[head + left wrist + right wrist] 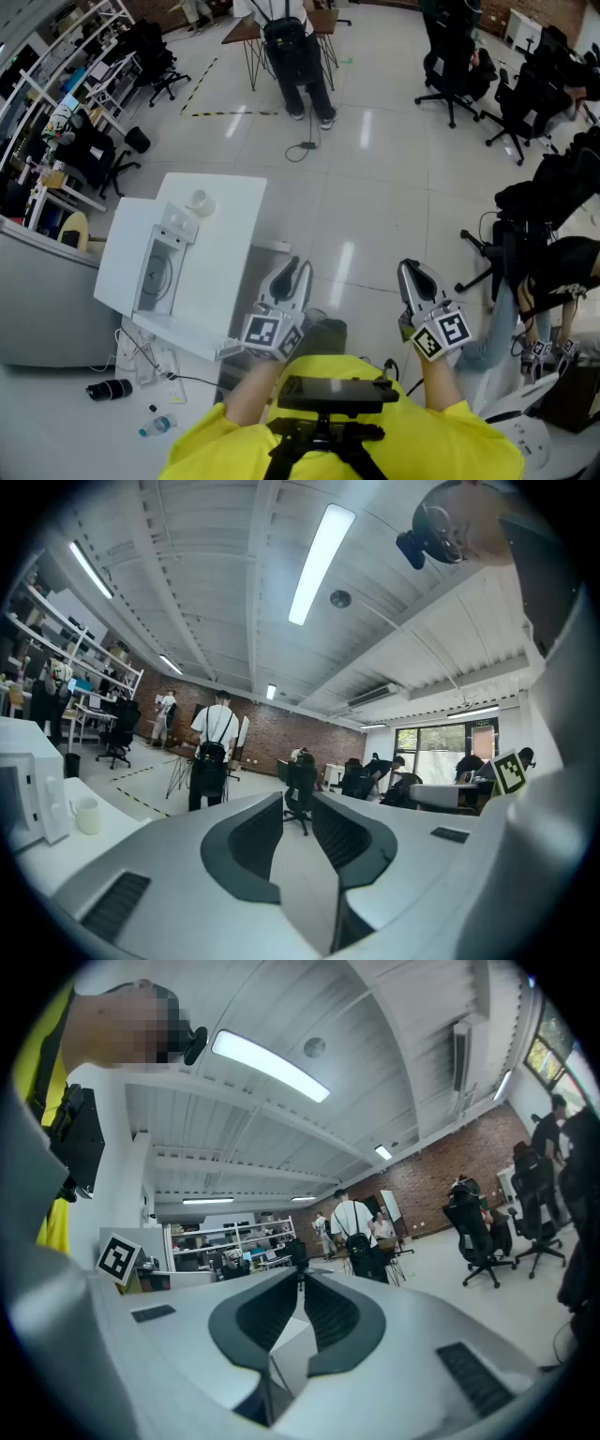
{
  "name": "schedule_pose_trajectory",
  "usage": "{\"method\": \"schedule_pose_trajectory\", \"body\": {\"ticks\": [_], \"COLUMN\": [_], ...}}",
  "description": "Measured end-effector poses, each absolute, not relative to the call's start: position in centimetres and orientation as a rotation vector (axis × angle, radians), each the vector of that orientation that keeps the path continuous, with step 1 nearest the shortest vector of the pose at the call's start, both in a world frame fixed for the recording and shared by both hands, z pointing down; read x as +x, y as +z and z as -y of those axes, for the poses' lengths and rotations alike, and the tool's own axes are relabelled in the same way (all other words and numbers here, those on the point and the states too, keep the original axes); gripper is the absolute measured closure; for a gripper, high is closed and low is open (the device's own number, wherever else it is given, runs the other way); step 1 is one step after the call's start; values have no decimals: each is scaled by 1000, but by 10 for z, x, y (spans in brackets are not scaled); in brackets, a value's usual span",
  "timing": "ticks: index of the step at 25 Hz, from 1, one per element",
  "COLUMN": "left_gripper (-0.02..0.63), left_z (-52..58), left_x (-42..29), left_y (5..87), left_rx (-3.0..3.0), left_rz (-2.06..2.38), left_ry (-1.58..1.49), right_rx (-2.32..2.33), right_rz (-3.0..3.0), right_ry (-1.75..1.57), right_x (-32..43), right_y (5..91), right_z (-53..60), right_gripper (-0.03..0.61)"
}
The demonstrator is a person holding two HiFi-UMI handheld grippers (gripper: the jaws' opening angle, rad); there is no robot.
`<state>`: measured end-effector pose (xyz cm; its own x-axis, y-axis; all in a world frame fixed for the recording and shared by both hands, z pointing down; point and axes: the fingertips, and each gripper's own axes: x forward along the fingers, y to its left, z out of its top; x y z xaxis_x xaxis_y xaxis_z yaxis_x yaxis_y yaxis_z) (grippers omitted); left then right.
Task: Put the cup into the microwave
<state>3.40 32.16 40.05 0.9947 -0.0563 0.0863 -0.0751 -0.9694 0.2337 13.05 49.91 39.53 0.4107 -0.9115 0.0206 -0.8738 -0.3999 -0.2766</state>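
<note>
A white cup (200, 202) stands on the far part of a white table (225, 272), just beyond a white microwave (141, 262). Whether the microwave's door is open I cannot tell. In the left gripper view the cup (86, 816) sits low at the left beside the microwave (28, 799). My left gripper (295, 275) hovers off the table's right edge, its jaws a narrow gap apart with nothing between them. Further right, my right gripper (412, 274) hangs over the floor, jaw tips touching and empty. Both point level, away from me.
A person with a black backpack (295, 56) stands ahead near a small desk. Office chairs (450, 70) and seated people fill the right side. A cable (150, 361), a dark bottle (111, 388) and a clear bottle (157, 426) lie on the floor left of the table.
</note>
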Motion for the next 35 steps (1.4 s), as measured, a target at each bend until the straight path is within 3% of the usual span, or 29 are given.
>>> {"method": "schedule_pose_trajectory", "body": {"ticks": [8,9,10,15,17,19,20,23,24,25,27,31,35], "left_gripper": [523,523,523,523,523,523,523,525,525,523,525,523,525], "left_z": [-164,-146,-130,-56,-30,-7,4,38,50,60,78,97,120], "left_x": [45,43,39,5,-14,-31,-38,-57,-63,-67,-70,-62,-51], "left_y": [383,382,382,395,407,415,419,433,439,447,464,503,531], "left_rx": [2893,2892,2890,2827,2771,2709,2680,2593,2559,2522,2451,2342,2261], "left_rz": [349,398,450,757,905,1040,1098,1278,1348,1412,1495,1558,1594], "left_ry": [53,46,45,53,71,88,93,93,93,95,102,155,168], "right_rx": [-2324,-2292,-2256,-2014,-1903,-1805,-1767,-1682,-1659,-1640,-1621,-1620,-1623], "right_rz": [-1875,-1930,-1987,-2300,-2415,-2507,-2547,-2658,-2704,-2755,-2850,-2974,-3050], "right_ry": [-225,-230,-247,-323,-355,-389,-406,-449,-466,-483,-521,-604,-546], "right_x": [178,180,179,150,136,127,124,122,123,123,127,127,119], "right_y": [377,377,380,400,407,415,420,445,460,478,521,617,673], "right_z": [-316,-292,-267,-150,-107,-66,-46,13,34,54,96,170,228], "right_gripper": [551,522,441,344,266,255,199,192,169,101,94,-29,-29]}}
